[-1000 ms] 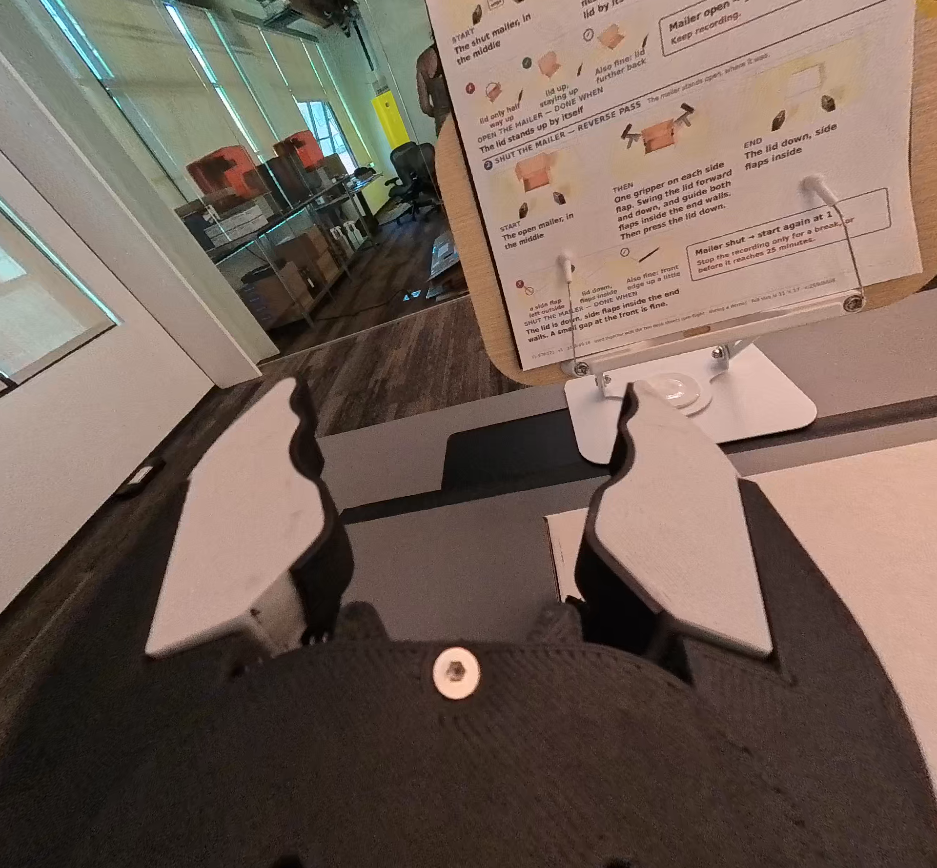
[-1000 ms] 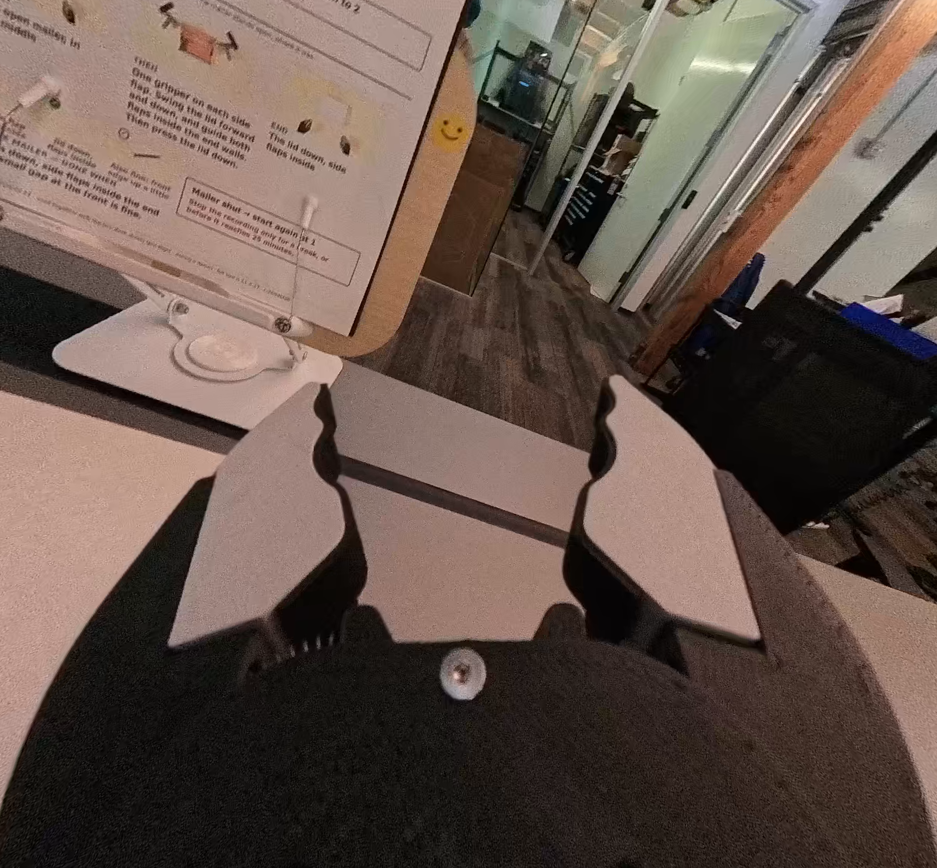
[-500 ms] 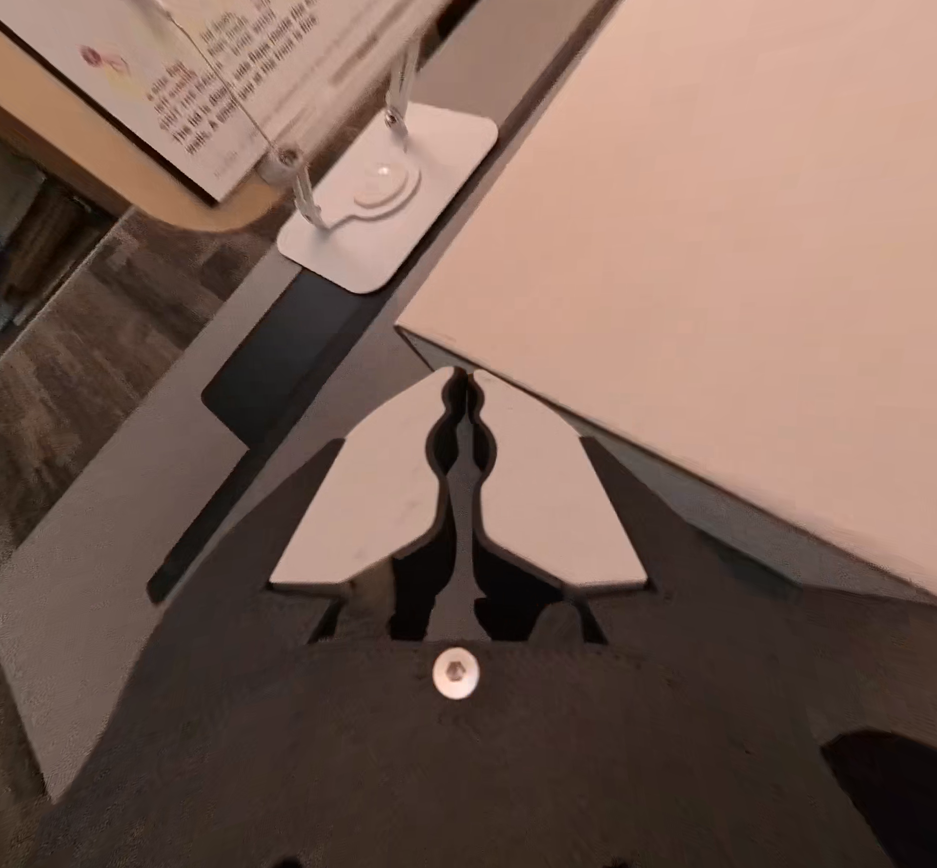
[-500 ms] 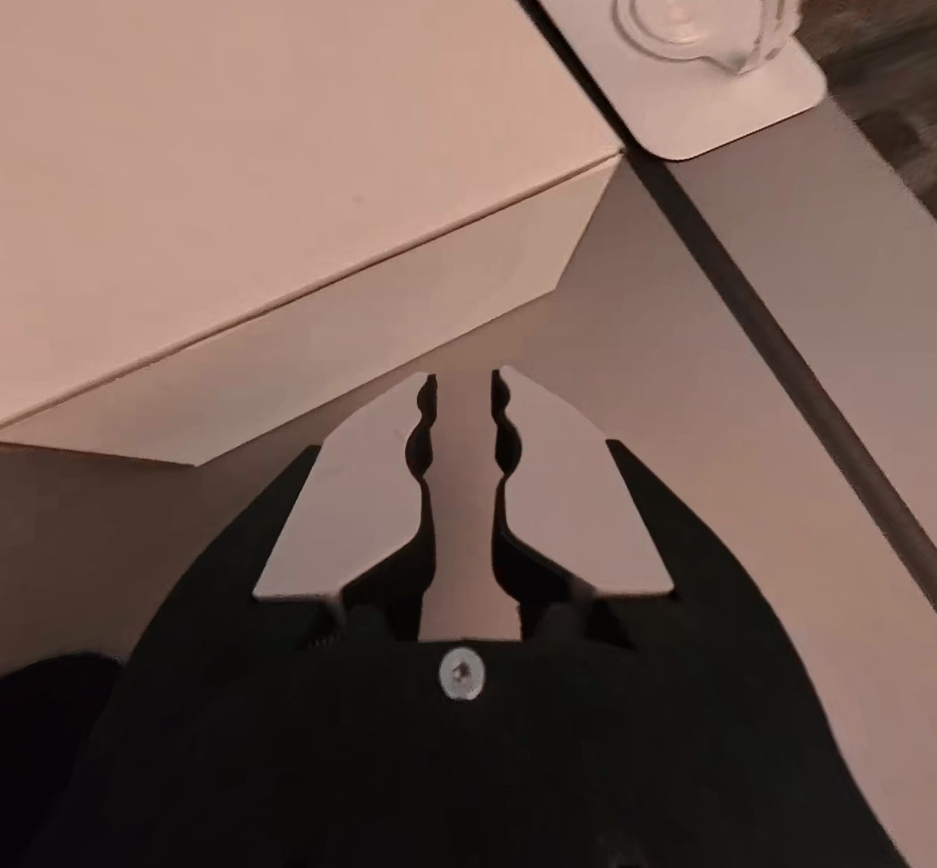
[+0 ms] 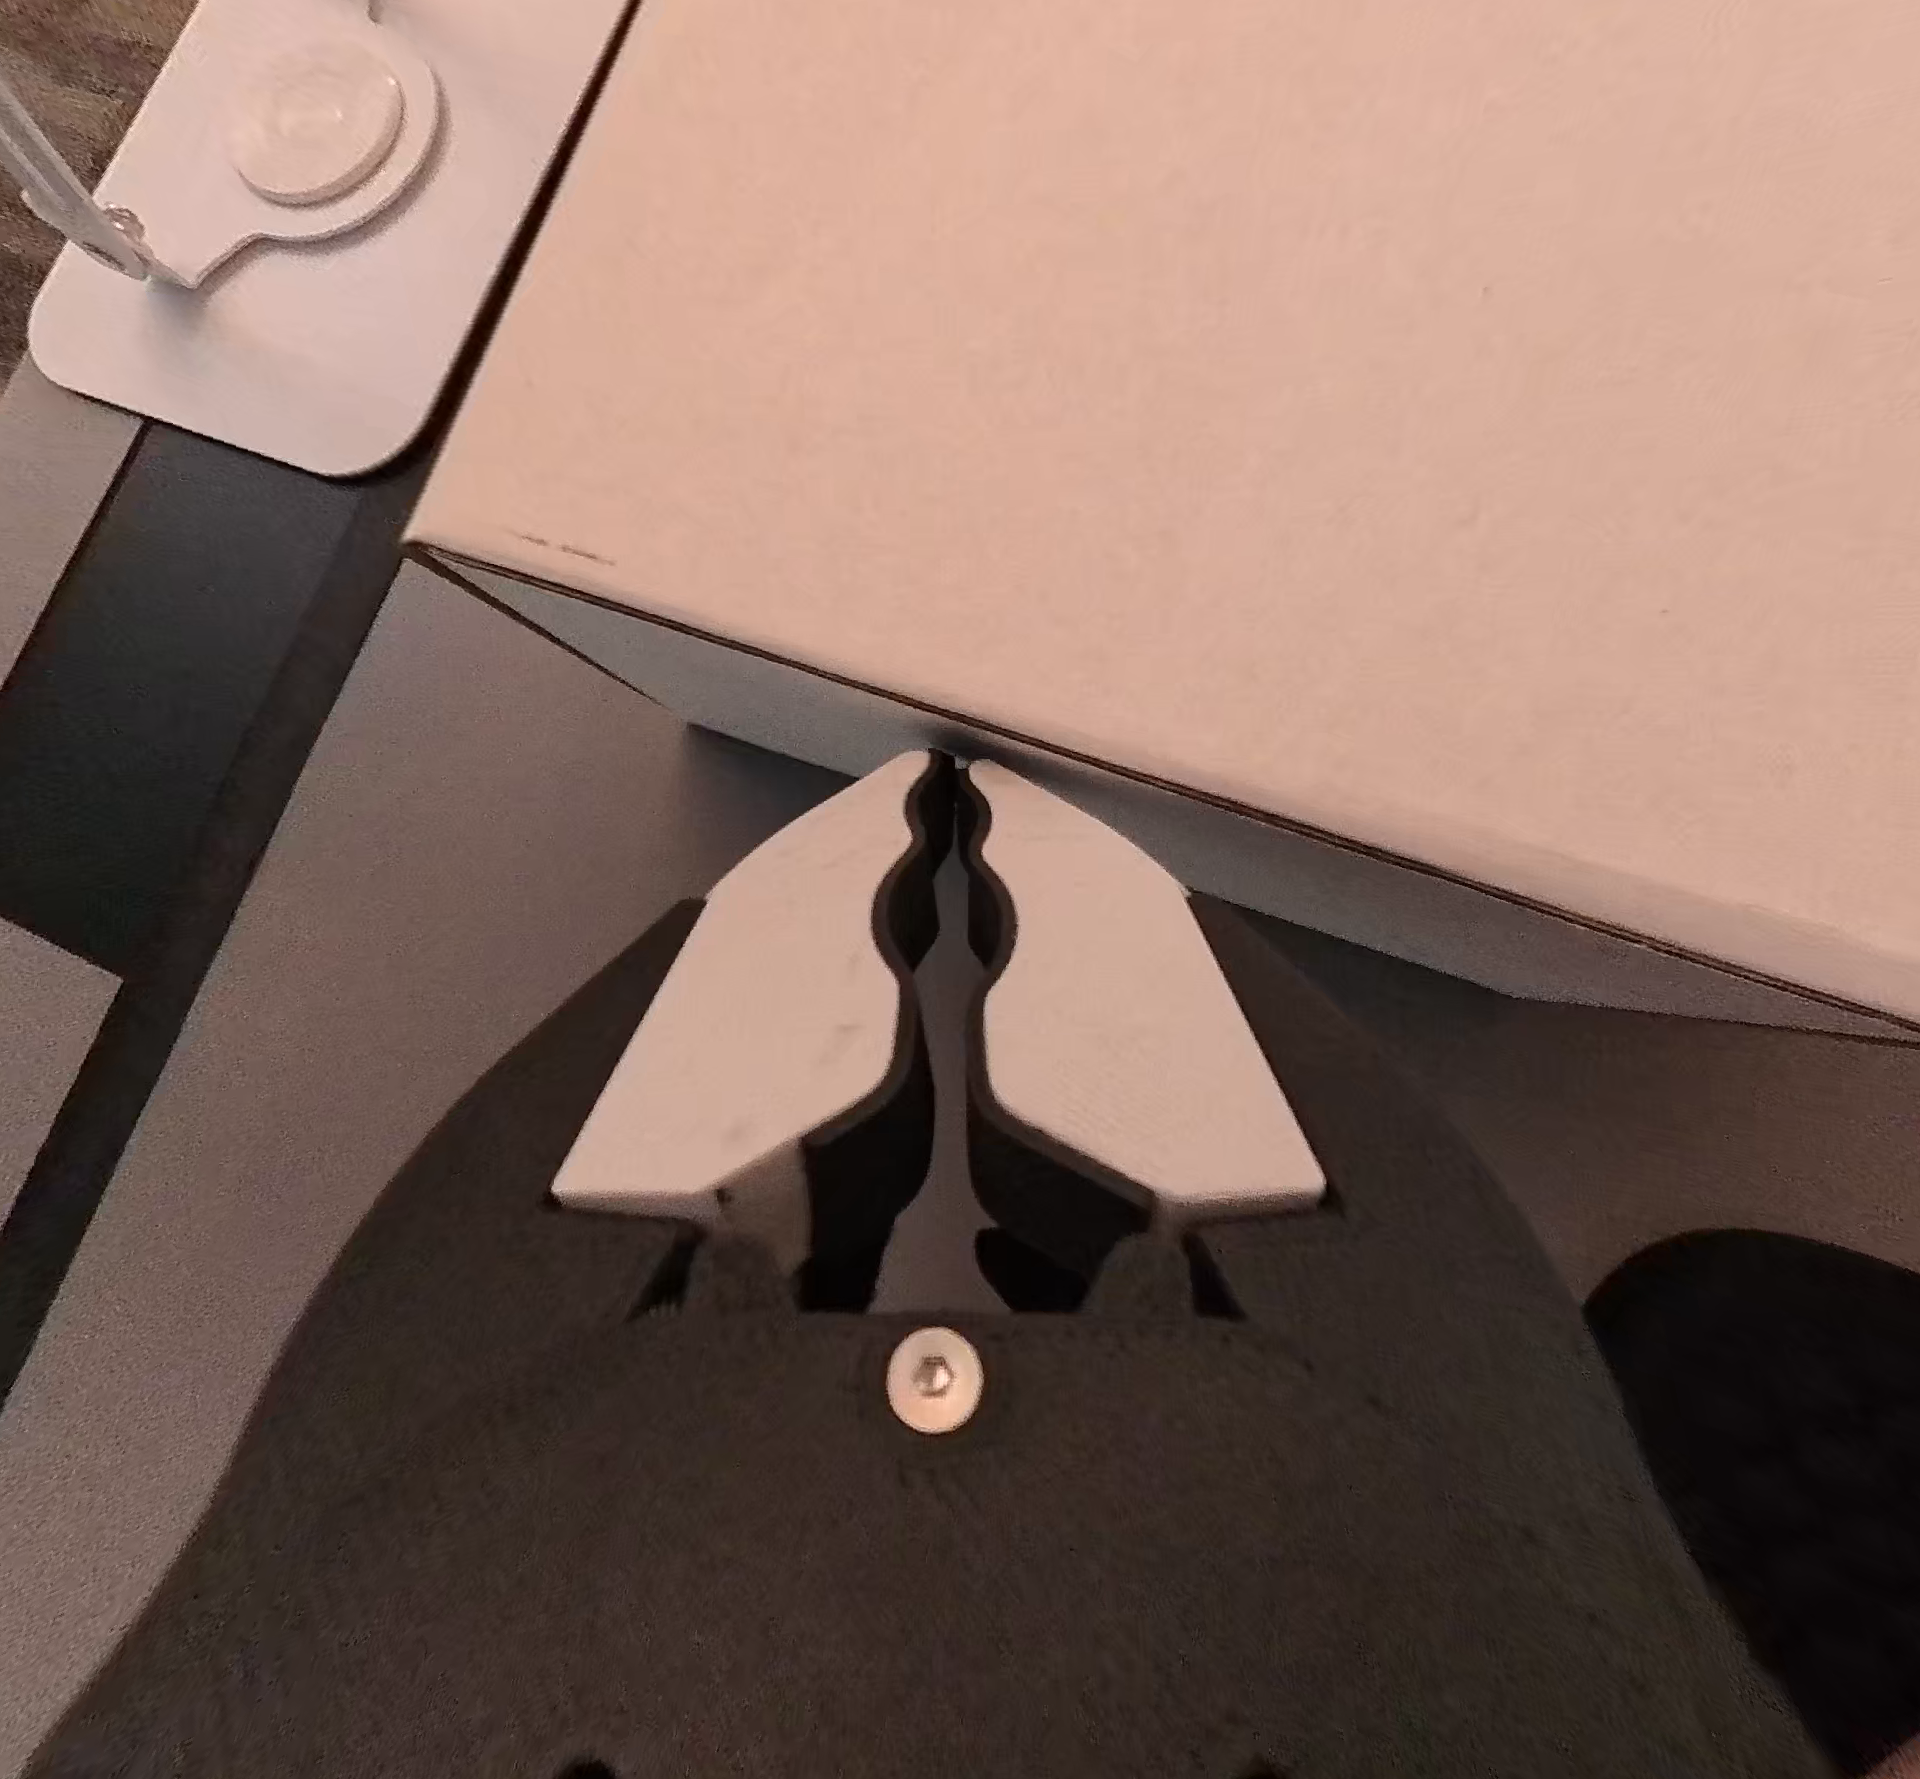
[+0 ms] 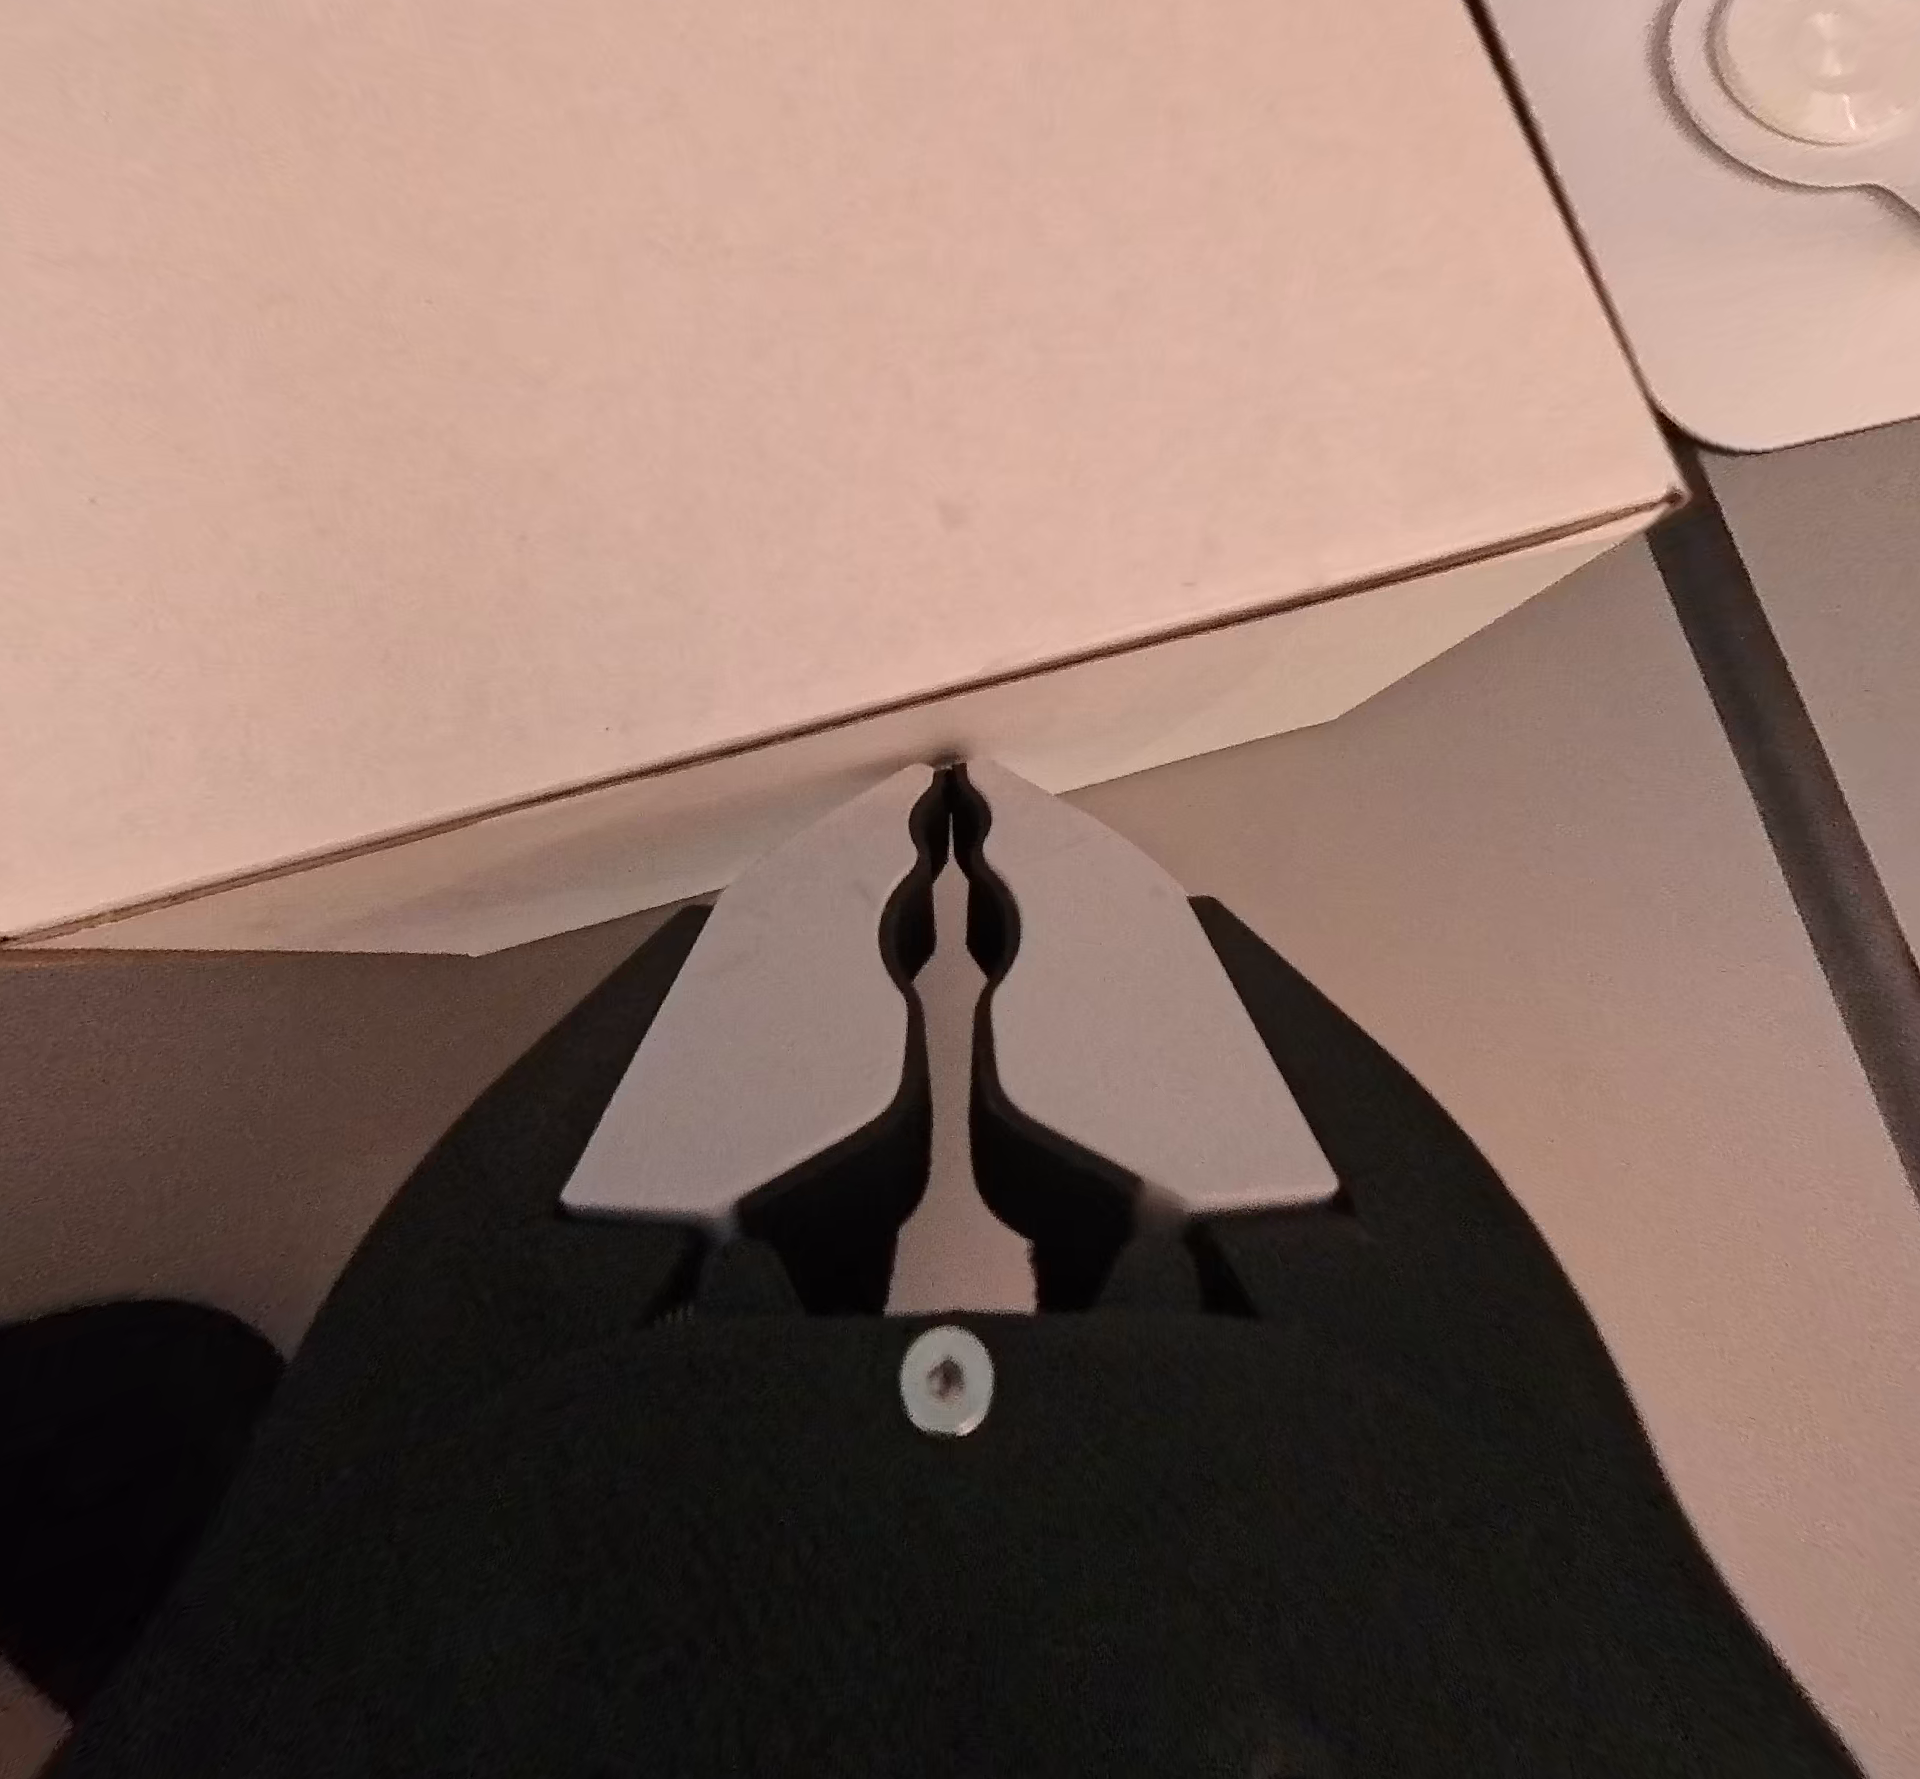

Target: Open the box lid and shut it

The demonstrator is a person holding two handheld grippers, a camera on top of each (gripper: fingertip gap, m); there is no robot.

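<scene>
A white cardboard mailer box [image 5: 1247,295] lies on the grey table with its lid down flat. It also fills the upper left of the right wrist view [image 6: 675,254]. My left gripper [image 5: 954,765] is shut and empty, its tips at the seam under the lid on the box's left side wall. My right gripper [image 6: 952,771] is shut and empty, its tips at the same seam on the box's right side wall. Whether the tips touch the box I cannot tell.
A white stand base [image 5: 301,160] sits on the table behind the box, also in the right wrist view [image 6: 1745,129]. A dark strip [image 5: 177,669] runs across the grey table [image 5: 312,950] along the box's back side. Bare table lies beside each side wall.
Both grippers tilted down from the instruction sheet toward the box, closed from wide open to shut, and moved in until their tips reach the lid seam on each side.
</scene>
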